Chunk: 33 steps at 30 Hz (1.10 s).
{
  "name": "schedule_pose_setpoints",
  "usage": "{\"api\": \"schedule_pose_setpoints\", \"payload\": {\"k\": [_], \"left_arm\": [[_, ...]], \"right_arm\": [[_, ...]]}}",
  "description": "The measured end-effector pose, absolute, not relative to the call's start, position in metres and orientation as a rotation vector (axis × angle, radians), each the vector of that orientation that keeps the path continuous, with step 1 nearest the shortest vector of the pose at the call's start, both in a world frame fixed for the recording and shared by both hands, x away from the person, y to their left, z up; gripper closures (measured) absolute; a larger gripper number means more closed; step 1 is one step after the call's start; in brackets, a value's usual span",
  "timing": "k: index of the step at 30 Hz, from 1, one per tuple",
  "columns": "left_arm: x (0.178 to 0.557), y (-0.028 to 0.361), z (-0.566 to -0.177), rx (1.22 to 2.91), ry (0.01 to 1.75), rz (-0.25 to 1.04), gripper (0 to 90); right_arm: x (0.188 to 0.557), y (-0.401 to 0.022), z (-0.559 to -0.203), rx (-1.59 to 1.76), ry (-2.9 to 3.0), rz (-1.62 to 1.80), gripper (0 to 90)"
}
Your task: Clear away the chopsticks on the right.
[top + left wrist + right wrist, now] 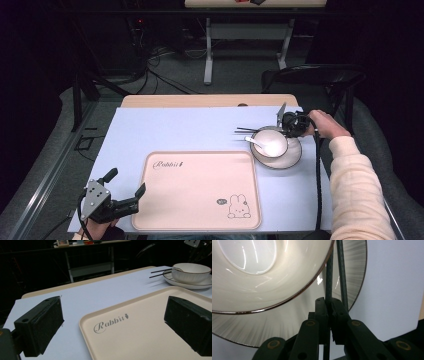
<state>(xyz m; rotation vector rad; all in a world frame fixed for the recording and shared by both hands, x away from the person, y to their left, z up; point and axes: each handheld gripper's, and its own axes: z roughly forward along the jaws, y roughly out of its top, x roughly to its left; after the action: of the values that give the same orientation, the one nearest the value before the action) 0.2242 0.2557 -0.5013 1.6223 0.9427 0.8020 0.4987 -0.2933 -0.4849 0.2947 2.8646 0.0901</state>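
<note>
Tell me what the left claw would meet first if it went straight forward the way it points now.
Probably the pink tray: the open left claw points low across its near corner. Farther along stand the bowl and plate; depth is unclear.

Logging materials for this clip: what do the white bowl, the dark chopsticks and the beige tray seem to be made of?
White bowl with a dark rim line: likely glazed ceramic, from its glossy highlights. Dark thin chopsticks: a fine woven-looking texture, maybe fibreglass or composite; uncertain. Beige rectangular tray printed "Rabbit": probably matte plastic, smooth with a moulded raised lip.

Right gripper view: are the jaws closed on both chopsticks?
No, the right gripper pinches one chopstick; the second chopstick runs beside the jaws, outside them.
</note>
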Motion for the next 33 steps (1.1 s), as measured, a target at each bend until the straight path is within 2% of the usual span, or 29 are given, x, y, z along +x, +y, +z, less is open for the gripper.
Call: {"api": "schedule_pose_setpoints", "payload": {"k": [20,33], "left_arm": [[0.224,0.255,-0.501,1.624,0.943,0.804,2.1],[0.224,0.256,-0.501,1.623,0.944,0.808,2.2]], "right_arm": [[0.487,-0.291,-0.438,0.556,2.806,0.145,84.9],[0.458,-0.270,-0.413,0.814,2.733,0.163,84.8]]}}
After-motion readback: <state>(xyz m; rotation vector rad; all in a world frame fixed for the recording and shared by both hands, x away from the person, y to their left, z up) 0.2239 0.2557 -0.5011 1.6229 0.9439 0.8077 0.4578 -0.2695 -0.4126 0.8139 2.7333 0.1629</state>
